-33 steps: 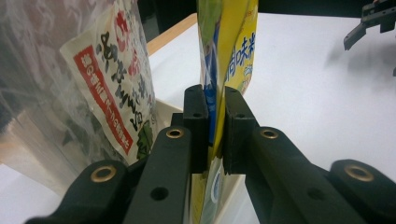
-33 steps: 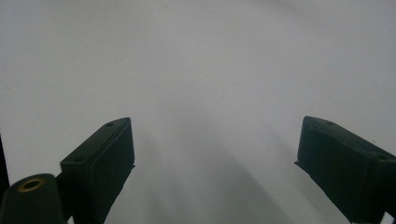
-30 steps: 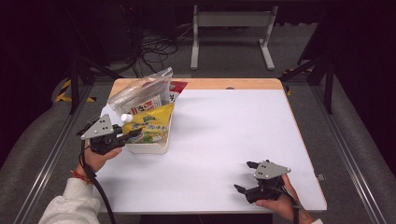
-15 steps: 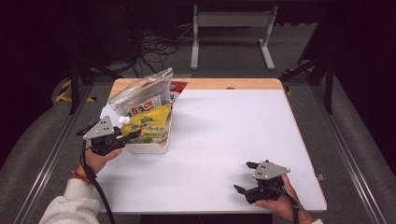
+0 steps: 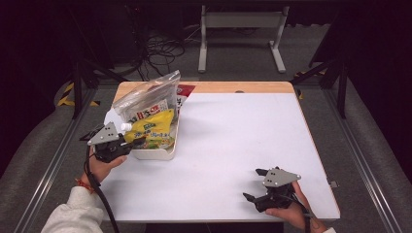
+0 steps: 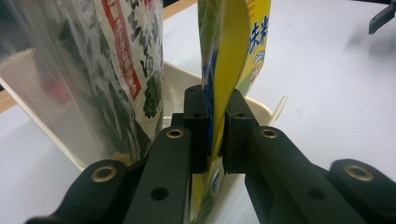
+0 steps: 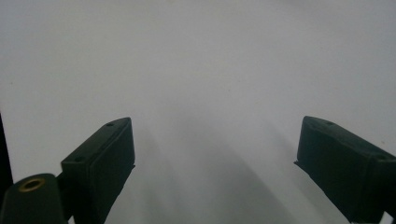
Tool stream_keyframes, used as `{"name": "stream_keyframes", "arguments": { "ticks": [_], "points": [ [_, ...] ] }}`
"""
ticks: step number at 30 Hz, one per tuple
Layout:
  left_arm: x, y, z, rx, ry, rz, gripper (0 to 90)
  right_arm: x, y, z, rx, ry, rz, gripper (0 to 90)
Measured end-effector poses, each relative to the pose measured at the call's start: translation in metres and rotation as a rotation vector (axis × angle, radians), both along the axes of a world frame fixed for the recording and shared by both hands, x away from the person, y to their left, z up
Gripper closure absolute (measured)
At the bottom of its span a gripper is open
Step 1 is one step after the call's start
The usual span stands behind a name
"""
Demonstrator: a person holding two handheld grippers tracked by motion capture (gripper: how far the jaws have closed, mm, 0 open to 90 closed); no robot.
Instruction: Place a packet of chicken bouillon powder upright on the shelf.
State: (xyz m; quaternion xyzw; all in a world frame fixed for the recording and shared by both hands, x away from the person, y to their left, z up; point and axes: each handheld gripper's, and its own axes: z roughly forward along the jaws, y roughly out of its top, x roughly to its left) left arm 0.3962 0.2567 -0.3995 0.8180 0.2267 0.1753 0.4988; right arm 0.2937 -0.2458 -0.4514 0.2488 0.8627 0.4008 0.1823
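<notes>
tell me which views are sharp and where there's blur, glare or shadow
High view: white table evenly lit, dark surroundings. Left gripper view: left gripper sharp on the yellow pouch; glare streaks the clear bag. Right gripper view: open right gripper soft-edged, with a faint grey shadow between its jaws.

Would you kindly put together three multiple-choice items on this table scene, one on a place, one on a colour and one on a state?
1. Where does the white tray stand on the table?
A. near its left edge
B. in its middle
C. at its right edge

2. What colour is the pouch in the left gripper?
A. blue
B. yellow
C. pink

3. How do the right gripper's jaws stand?
A. shut on a bag
B. shut on nothing
C. open

Answers: 1 A, the high view shows it by the left edge. 2 B, the left gripper view shows yellow film pinched between the pads. 3 C, the right gripper view shows jaws wide apart over bare table.
</notes>
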Motion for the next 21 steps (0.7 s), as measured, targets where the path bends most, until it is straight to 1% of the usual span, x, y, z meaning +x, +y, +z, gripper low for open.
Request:
{"name": "stream_keyframes", "arguments": {
  "ticks": [13,16,18,19,21],
  "points": [
    [0.001,0.005,-0.008,-0.017,0.028,0.020,82.8,0.001,0.001,0.000,-0.004,0.003,0.007,11.3],
    [0.001,0.006,-0.009,-0.010,0.026,0.021,82.8,0.001,0.002,0.000,-0.006,0.003,0.010,11.3],
    [0.002,0.006,-0.010,-0.012,0.028,0.024,82.8,0.001,0.002,0.000,-0.006,0.003,0.010,11.3],
    [0.002,0.007,-0.011,-0.016,0.036,0.029,82.8,0.001,0.002,0.000,-0.006,0.003,0.010,11.3],
    [0.002,0.008,-0.012,-0.016,0.033,0.030,82.8,0.001,0.002,0.000,-0.007,0.004,0.011,11.3]
  ]
}}
